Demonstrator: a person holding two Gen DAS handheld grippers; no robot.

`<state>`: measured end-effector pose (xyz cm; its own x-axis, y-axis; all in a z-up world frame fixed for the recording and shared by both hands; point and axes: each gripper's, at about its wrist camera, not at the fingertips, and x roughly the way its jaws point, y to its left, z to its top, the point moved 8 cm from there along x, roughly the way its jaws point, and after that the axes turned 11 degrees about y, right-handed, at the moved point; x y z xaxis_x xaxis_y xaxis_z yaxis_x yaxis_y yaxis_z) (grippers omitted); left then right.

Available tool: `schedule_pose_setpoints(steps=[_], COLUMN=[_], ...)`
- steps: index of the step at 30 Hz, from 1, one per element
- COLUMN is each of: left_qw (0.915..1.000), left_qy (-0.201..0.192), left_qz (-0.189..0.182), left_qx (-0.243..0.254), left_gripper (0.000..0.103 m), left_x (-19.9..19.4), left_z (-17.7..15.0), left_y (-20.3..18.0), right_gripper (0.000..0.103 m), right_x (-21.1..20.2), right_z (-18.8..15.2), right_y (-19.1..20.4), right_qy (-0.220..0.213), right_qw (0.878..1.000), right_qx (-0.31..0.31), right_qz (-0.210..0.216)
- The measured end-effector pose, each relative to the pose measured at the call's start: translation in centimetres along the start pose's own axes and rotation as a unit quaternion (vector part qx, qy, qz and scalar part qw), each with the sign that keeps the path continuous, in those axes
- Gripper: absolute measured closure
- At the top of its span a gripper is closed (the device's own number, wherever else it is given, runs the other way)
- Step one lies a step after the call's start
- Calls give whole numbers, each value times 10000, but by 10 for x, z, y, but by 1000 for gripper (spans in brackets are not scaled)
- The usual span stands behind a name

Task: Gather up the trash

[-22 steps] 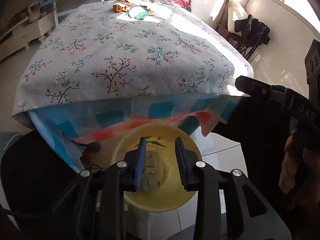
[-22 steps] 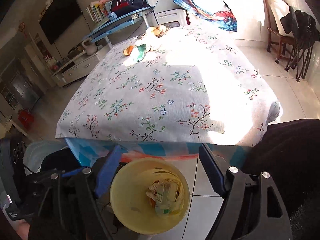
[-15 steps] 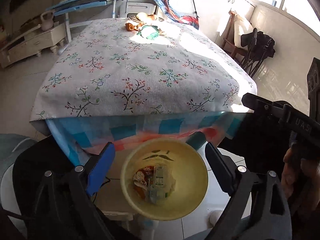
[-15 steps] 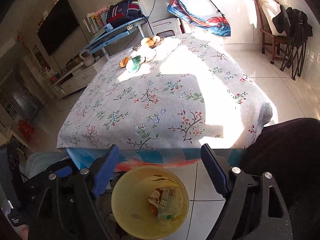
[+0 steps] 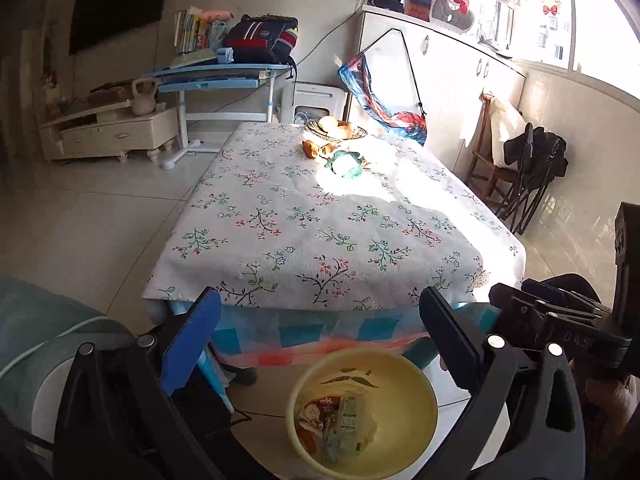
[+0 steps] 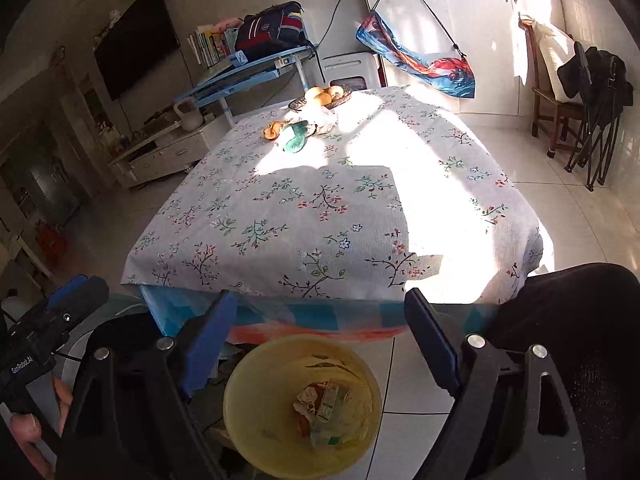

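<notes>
Collecting trash: some is already binned, and more seems to wait on the surface.

Both the left claw (image 5: 320,336) and the right claw (image 6: 320,332) hang spread wide and empty above the yellow bin (image 6: 256,432) on the floor, just off the near edge of the surface (image 6: 304,216). Inside lie crumpled wrappers and a small green carton (image 5: 346,420), loosely heaped at the bottom. Well apart, at the far end near a fruit basket (image 5: 337,128), sit a green wrapper (image 5: 345,163) and orange scraps (image 6: 272,130), possibly peel; these probably remain to be fetched.
</notes>
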<state>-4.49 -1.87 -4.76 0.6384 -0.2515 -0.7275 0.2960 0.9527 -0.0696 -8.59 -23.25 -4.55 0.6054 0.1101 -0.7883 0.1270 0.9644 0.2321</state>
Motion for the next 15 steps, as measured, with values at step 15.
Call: schedule_pose_setpoints(steps=[15], left_qw=[9997], left_qy=[-115], left_qz=[193], left_qx=[113], left_gripper=[7], left_x=[-12], left_z=[-2], left_y=[6], right_gripper=[19], right_x=[-5], right_z=[-1], right_y=[13], right_qy=[-116], right_qw=[9996], right_qx=[-249], right_qz=[-113])
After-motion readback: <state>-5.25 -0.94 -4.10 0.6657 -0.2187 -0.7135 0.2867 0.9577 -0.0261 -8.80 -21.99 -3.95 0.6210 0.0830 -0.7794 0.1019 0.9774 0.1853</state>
